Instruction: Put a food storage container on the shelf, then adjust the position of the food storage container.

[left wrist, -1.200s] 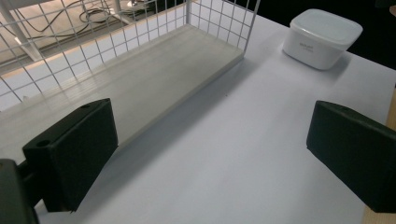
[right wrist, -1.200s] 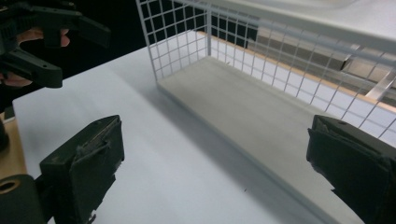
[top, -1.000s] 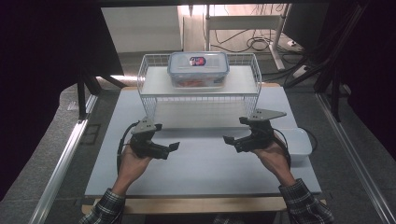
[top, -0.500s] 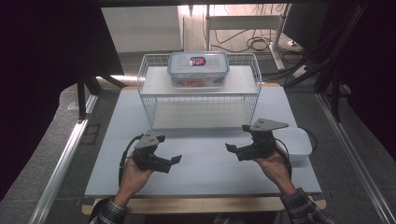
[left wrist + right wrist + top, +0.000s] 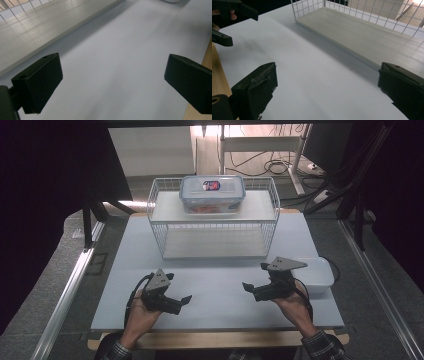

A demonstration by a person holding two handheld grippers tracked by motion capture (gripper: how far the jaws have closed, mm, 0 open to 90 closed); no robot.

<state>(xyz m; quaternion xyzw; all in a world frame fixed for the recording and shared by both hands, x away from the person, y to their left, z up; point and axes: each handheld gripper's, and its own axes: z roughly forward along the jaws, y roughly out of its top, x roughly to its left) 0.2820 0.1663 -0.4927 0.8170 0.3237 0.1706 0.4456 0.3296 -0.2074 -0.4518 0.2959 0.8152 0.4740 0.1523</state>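
Note:
A white wire rack (image 5: 159, 227) stands at the back middle of the white table mat (image 5: 215, 285). On its top shelf sits a clear food container (image 5: 212, 194) with a grey-blue lid. In front of the rack, my left gripper (image 5: 184, 302) and right gripper (image 5: 249, 291) are held low over the mat, jaws pointing toward each other. The left gripper (image 5: 112, 82) is open, with bare mat between its jaws. My right gripper (image 5: 327, 90) is open too and holds nothing. The rack's lower shelf (image 5: 367, 35) lies ahead of it, and the left gripper (image 5: 227, 15) shows farther off.
A white shallow dish (image 5: 315, 271) lies on the mat just right of my right hand. The table's wooden front edge (image 5: 220, 339) runs below both hands. Dark curtains, cables and metal rails surround the table.
Both grippers have drawn back from the rack toward the table's front edge over the last second. Both stay open and hold nothing.

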